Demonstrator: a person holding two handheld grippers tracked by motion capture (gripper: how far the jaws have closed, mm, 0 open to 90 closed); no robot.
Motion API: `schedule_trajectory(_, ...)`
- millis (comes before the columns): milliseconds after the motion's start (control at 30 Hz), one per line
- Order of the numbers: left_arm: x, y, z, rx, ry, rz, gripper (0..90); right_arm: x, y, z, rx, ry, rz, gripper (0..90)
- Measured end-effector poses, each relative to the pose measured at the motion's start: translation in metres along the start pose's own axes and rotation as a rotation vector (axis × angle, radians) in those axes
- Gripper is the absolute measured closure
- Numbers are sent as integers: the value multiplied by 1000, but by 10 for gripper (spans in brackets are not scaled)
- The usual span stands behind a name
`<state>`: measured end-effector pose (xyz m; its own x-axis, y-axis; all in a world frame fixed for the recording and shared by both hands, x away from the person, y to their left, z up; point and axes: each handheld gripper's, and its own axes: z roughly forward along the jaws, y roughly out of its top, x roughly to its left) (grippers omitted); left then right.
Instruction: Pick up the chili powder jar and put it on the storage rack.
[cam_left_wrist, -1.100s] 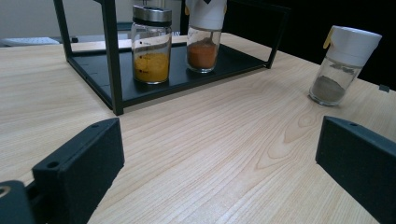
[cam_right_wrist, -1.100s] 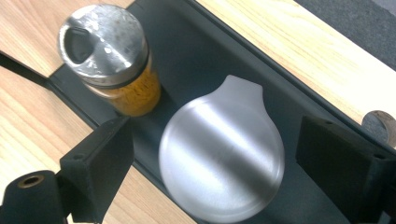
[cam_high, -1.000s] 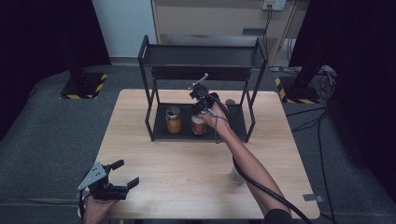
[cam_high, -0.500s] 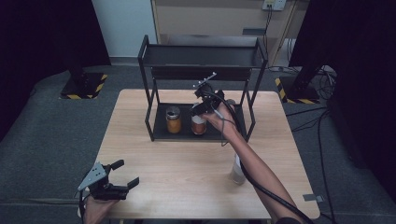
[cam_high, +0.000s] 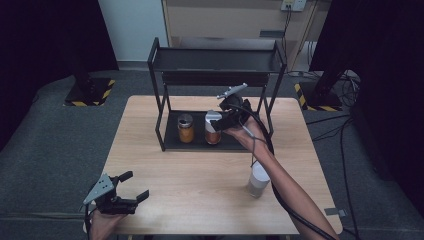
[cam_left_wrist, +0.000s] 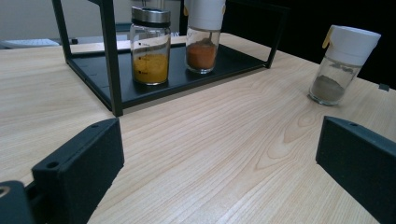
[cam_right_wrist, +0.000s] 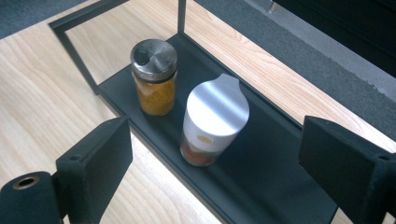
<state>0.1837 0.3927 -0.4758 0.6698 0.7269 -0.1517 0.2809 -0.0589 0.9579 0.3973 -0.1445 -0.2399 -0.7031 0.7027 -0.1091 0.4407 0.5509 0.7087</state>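
A black two-tier rack (cam_high: 215, 60) stands at the back of the wooden table (cam_high: 190, 175). On its lower shelf are a yellow spice jar (cam_high: 186, 128) with a metal lid and a white-capped jar of orange spice (cam_high: 213, 129). My right gripper (cam_high: 223, 119) hovers just right of and above the white-capped jar, open, holding nothing. In the right gripper view that jar (cam_right_wrist: 214, 122) stands upright on the shelf, beyond the wide-apart jaws of the right gripper (cam_right_wrist: 217, 140). My left gripper (cam_high: 127, 192) rests open at the table's front left corner.
Another white-capped jar (cam_high: 258, 180) with grey powder stands on the table at the front right, under my right forearm; the left gripper view has this jar (cam_left_wrist: 343, 63) at its right. The rack's posts (cam_left_wrist: 109, 56) frame the shelf. Cables trail off the right side.
My right gripper has drawn back to the right and a little up from the white-capped jar, which stays on the shelf. The left gripper has not moved.
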Motion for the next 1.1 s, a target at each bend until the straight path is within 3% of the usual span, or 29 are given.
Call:
schedule_trajectory(533, -1, 0, 0, -2, -3, 6, 6, -2, -49, -53, -110, 12, 1, 101)
schedule_trajectory(1100, -2, 1, -1, -2, -2, 12, 6, -3, -120, -112, -231, -28, 29, 104)
